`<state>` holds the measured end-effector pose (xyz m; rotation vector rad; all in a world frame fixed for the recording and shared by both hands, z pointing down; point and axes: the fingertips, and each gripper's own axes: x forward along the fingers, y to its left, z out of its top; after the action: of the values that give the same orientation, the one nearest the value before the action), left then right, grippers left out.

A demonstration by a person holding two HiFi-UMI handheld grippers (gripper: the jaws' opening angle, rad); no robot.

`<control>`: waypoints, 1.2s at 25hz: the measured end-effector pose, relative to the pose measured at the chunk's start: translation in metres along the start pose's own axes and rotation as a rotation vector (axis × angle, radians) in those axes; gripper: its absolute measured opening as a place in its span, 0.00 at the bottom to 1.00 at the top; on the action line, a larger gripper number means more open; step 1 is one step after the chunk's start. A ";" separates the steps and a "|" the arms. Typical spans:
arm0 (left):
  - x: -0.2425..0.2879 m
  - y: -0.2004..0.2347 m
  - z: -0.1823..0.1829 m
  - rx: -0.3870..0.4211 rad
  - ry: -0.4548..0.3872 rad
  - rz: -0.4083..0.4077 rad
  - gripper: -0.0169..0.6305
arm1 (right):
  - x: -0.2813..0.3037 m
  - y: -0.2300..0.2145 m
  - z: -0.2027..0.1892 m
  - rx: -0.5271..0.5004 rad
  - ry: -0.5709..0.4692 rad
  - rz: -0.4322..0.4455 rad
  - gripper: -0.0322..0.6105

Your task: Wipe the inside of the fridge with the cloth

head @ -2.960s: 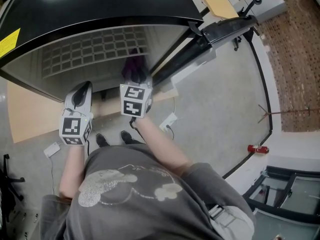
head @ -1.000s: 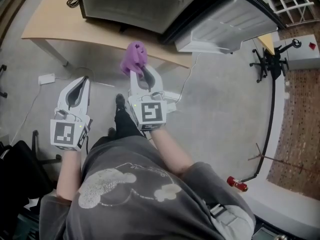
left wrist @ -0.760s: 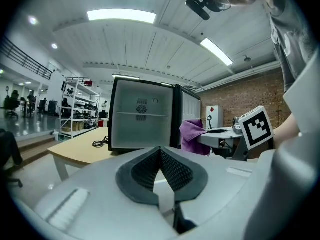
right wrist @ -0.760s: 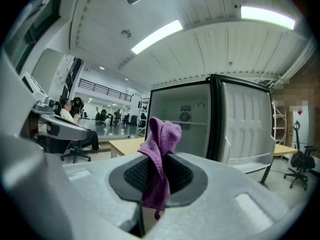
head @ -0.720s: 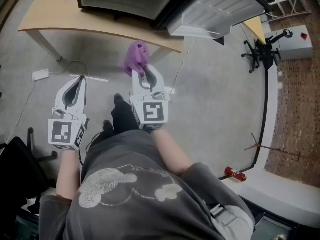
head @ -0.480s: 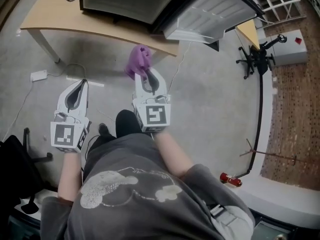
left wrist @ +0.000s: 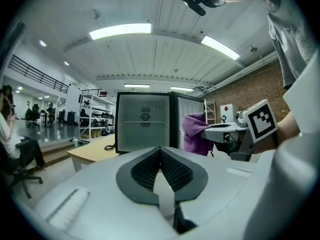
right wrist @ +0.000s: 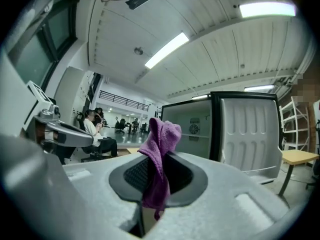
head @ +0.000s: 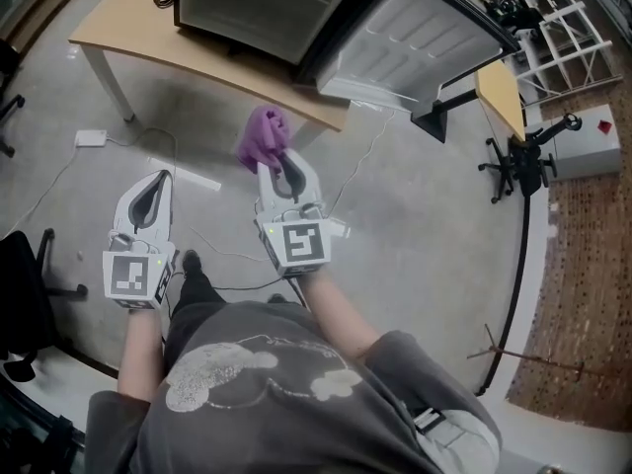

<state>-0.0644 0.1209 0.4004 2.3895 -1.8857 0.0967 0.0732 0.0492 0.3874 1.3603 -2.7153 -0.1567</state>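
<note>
Right gripper view shows the purple cloth [right wrist: 161, 144] pinched between the jaws of the right gripper [head: 279, 169], its bunched top standing above the pads and a short tail hanging below. In the head view, the cloth is out over the concrete floor [head: 425, 215]. It is in front of the wooden table [head: 138, 42] and clear of the mini fridge [head: 262, 3] standing on it, whose door [head: 410, 38] is swung open to the right. The left gripper [left wrist: 160, 156] is beside the right, its jaws pressed together with nothing between them.
</note>
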 end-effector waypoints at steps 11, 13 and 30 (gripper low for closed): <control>-0.042 -0.141 0.004 0.031 -0.056 0.121 0.05 | -0.136 -0.048 -0.022 -0.020 -0.071 0.174 0.11; -0.049 -0.169 0.004 0.038 -0.062 0.116 0.05 | -0.162 -0.053 -0.027 -0.029 -0.070 0.198 0.11; -0.104 -0.304 0.012 0.066 -0.055 0.128 0.05 | -0.281 -0.086 -0.059 0.072 0.010 0.296 0.11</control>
<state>0.2065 0.2904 0.3656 2.3339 -2.0913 0.1058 0.3166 0.2201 0.4219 0.9527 -2.8979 -0.0278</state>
